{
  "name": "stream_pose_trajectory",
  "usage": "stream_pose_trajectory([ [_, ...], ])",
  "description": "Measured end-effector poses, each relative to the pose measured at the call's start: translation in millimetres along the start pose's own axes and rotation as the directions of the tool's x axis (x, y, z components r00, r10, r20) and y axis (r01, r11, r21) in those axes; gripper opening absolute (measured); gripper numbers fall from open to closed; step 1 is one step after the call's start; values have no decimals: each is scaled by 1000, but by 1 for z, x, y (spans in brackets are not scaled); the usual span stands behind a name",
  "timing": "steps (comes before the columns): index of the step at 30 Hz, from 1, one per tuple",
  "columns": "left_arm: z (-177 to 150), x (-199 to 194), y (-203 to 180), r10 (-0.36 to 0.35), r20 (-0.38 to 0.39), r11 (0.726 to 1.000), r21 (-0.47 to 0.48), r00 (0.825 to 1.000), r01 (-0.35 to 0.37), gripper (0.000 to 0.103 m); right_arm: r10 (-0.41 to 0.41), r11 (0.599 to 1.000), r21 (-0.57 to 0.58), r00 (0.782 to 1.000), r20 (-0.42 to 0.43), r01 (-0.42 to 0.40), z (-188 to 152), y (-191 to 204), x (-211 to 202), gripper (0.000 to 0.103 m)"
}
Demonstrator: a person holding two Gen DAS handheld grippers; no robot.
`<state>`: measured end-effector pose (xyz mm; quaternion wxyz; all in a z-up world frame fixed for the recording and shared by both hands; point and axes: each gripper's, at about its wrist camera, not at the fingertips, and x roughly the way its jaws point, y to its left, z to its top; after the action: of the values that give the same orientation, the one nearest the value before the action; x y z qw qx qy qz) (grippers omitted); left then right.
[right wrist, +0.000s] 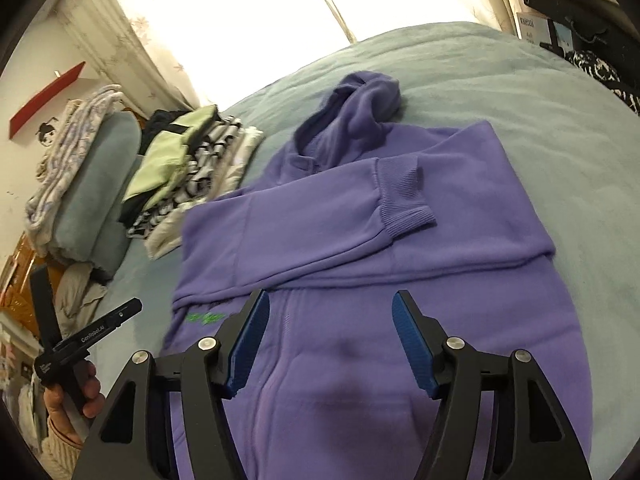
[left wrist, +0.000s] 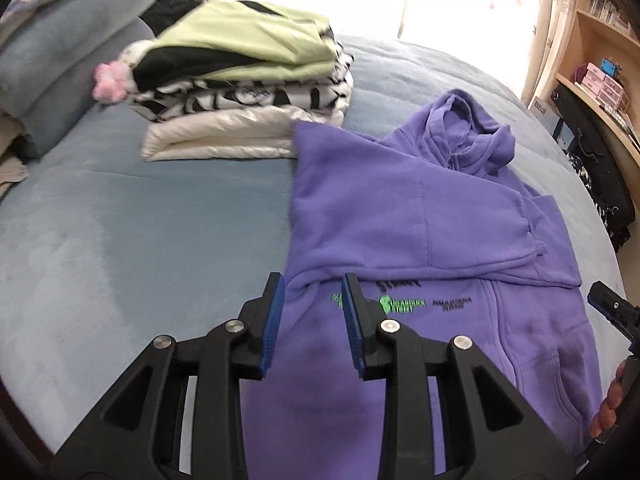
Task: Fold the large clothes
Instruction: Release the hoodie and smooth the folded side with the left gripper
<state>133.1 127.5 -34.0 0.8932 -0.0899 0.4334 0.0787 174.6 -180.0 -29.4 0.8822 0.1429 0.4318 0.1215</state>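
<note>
Fingers of the left gripper (left wrist: 314,322) stand narrowly apart, the right gripper (right wrist: 332,340) wide, both empty above a purple hoodie (right wrist: 400,240) lying on the bed (left wrist: 120,240), sleeves folded across. Next, pinch both hem corners evenly.

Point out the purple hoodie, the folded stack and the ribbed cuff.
hoodie (right wrist: 440,280): right wrist view, on its body.
stack (left wrist: 248,92): left wrist view, on the black-and-white layer.
cuff (right wrist: 404,196): right wrist view, on the ribbing.
</note>
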Motion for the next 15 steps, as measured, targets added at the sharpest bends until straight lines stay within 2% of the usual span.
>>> stream_pose_trajectory([
  [5,-21,-47,3,18,35,1000,-11,999,-18,38,18,999,-28,999,50,-17,-20,13,-55,71],
  [11,-47,-94,-2,14,71,1000,16,997,-16,38,22,997,-75,996,82,-16,-46,27,-109,71],
  [15,-59,-110,-1,23,67,1000,15,997,-24,38,19,996,-92,995,99,-10,-61,31,-136,72],
])
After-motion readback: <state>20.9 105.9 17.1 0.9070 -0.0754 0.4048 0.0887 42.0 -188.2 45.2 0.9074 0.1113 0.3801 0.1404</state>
